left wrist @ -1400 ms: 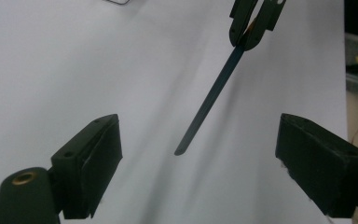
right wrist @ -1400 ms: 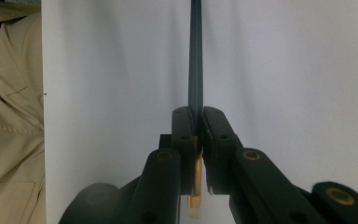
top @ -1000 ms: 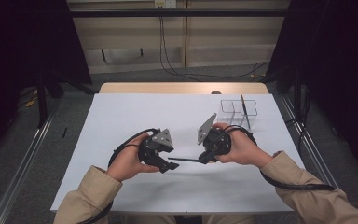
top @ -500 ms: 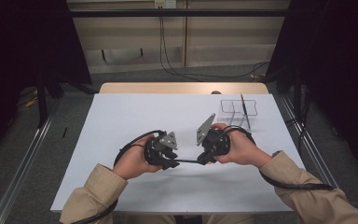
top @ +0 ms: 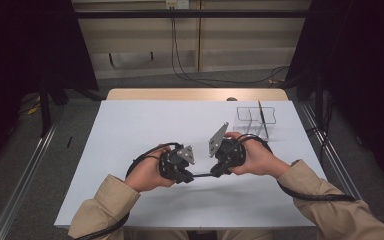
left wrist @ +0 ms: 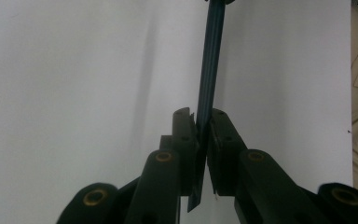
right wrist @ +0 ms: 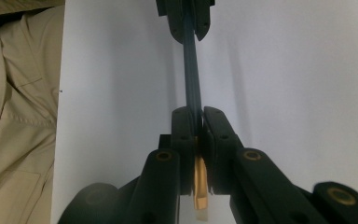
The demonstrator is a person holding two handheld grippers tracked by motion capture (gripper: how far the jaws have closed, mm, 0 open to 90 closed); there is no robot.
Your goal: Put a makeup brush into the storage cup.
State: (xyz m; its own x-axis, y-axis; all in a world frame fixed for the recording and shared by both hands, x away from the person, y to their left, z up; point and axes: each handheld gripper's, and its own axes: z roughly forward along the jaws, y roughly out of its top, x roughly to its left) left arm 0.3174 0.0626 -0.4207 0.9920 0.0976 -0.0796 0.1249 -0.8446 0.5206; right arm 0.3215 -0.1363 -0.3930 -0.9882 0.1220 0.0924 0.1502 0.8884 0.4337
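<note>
A thin dark teal pen (top: 202,175) hangs level just above the white table sheet (top: 145,130), bridging both grippers. My left gripper (top: 187,176) has just been closing, and its jaws now clamp the pen's plain end (left wrist: 209,70); that gripper (left wrist: 204,116) is shut on it. My right gripper (top: 216,173) grips the opposite end. In the right gripper view the pen (right wrist: 191,70) runs up out of that shut gripper (right wrist: 196,114), and a gold tip (right wrist: 199,186) shows behind the pads. The left gripper (right wrist: 184,18) sits at the pen's far end.
A clear plastic compartment box (top: 252,115) stands at the back right of the sheet with a dark stick (top: 261,117) upright in it. The table's wooden far edge (top: 195,94) lies beyond. Beige sleeves (top: 105,200) come in from the bottom.
The left gripper has slid a little to the right onto the pen's free end and its jaws have closed on it. The right gripper has kept still, holding the pen.
</note>
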